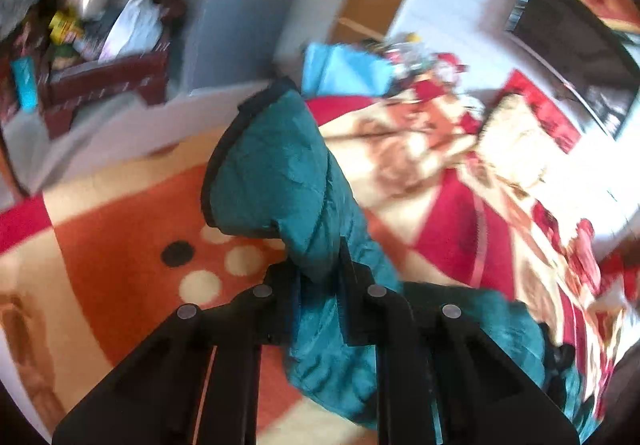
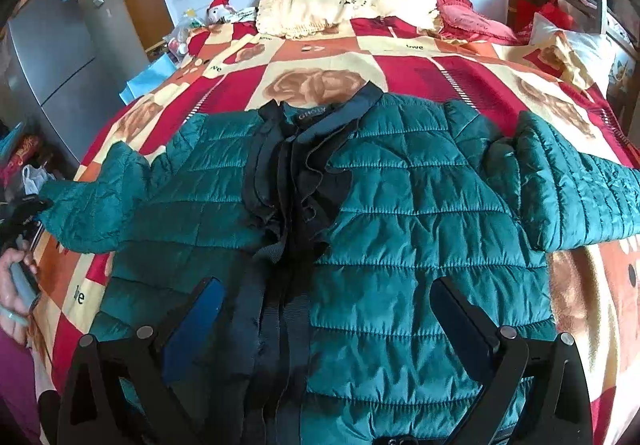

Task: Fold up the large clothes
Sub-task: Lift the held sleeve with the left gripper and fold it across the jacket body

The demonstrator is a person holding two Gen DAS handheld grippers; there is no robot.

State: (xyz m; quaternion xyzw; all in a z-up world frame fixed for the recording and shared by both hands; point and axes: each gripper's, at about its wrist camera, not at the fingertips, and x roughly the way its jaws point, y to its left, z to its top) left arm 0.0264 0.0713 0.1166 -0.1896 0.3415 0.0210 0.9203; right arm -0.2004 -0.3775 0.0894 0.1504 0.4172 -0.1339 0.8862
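we see a bed (image 2: 400,61) under a red, cream and orange patchwork blanket (image 2: 240,85). a teal quilted jacket (image 2: 400,205) lies spread across its middle, sleeves reaching toward both side edges. at the head edge a cream frilled pillow (image 2: 340,1) lies beside a red frilled cushion (image 2: 468,21).

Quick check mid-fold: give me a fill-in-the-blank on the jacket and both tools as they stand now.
1. The left tool is shut on the jacket's ____.
2. The right tool hovers with its jaws ____ over the jacket.
3. The jacket lies spread on a ____.
4. The jacket's quilted fabric is ____ in colour.

Missing words: sleeve; open; bed; teal
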